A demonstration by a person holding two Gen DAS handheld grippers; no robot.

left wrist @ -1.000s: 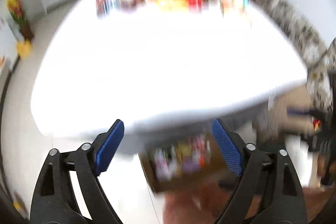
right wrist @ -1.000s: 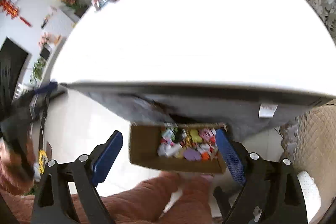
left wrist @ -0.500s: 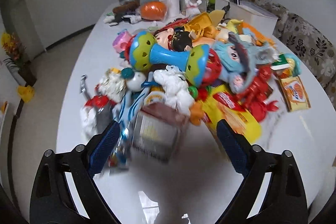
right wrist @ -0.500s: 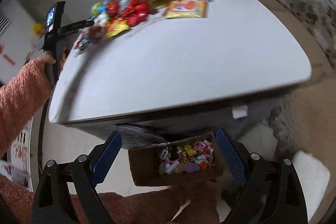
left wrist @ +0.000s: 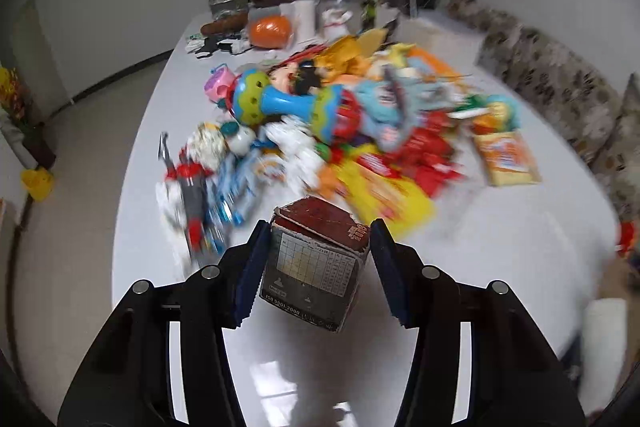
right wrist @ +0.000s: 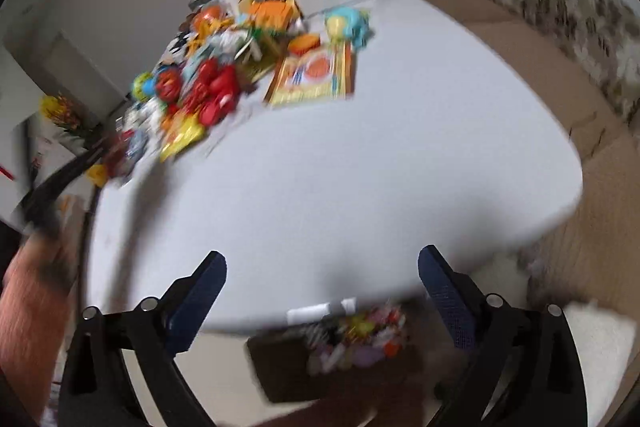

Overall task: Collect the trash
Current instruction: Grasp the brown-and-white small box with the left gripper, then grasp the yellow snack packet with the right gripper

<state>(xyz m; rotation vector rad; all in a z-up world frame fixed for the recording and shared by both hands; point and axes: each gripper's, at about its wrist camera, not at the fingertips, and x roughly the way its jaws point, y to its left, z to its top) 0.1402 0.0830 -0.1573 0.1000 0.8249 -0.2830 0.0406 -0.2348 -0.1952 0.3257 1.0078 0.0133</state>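
Your left gripper point(left wrist: 316, 263) has just been closing its jaws around a small battered cardboard box with a dark red torn top and a printed chart on its side point(left wrist: 314, 263). The left blue pad point(left wrist: 250, 267) lies against the box's side, while the right pad point(left wrist: 386, 267) stands just beside the box's far corner; whether it presses there you cannot tell. The box sits tilted between the fingers, above the bare white tabletop point(left wrist: 500, 247). Beyond the fingertips lies a blurred heap of colourful toys and wrappers point(left wrist: 340, 131), with a blue and green plastic rattle point(left wrist: 288, 103) on top.

Your right gripper point(right wrist: 322, 287) has its jaws spread wide, just opened a little further, with nothing between them. It hangs over the near edge of the table. Below the fingertips, past that edge, stands a brown cardboard box of mixed colourful scraps point(right wrist: 340, 351). To its left, a pink fuzzy sleeve point(right wrist: 32, 311) shows.
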